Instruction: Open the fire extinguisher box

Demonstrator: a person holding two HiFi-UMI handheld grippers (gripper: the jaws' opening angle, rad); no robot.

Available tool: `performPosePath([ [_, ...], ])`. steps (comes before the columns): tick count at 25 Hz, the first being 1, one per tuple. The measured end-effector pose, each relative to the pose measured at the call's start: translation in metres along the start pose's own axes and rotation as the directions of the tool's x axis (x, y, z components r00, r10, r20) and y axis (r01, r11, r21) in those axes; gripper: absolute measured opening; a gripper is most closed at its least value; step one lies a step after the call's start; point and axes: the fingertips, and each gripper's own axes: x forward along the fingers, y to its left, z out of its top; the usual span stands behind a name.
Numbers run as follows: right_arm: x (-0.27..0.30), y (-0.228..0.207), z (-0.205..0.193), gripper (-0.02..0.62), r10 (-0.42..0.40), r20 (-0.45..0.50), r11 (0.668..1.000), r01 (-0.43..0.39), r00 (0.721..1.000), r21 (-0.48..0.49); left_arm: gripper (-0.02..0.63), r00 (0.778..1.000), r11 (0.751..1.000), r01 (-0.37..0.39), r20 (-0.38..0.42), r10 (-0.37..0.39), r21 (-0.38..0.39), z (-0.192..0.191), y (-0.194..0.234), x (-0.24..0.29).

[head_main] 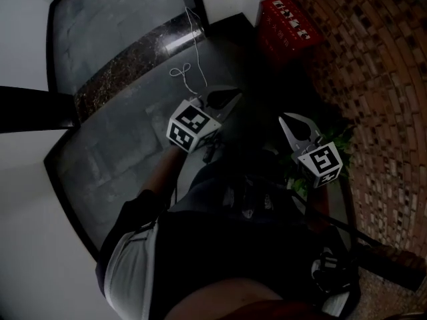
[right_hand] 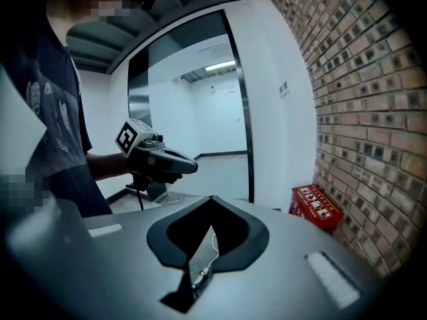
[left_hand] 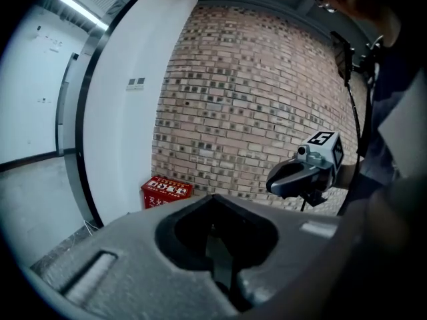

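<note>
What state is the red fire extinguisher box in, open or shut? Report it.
Shut. The fire extinguisher box has its printed top lying flat and closed, with no gap showing in any view.

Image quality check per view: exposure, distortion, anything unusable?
Head view: badly underexposed, the person's torso nearly black, though the red fire extinguisher box stays visible; a light glares off the polished floor strip. Left gripper view: heavy fisheye, brick wall courses bow, corners vignetted black. Right gripper view: same distortion, better lit, sharp.

Closed red fire extinguisher box [head_main: 288, 20] against brick wall [head_main: 380, 79]
</note>
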Motion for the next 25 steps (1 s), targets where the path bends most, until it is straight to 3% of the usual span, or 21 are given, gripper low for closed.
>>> performPosePath([
  [15, -0.033, -0.152, -0.008, 0.000, -0.002, 0.018, 0.997, 0.001, 1.000, 0.075, 0.000, 0.996, 0.998, 0.064, -0.062, -0.063, 0.017, 0.069, -0.015, 0.143],
  [25, -0.031, -0.183, -0.011, 0.000, 0.019, 0.003, 0.996, -0.019, 1.000, 0.090, 0.000, 0.996, 0.998, 0.017, -0.088, -0.011, 0.068, 0.090, 0.000, 0.161],
])
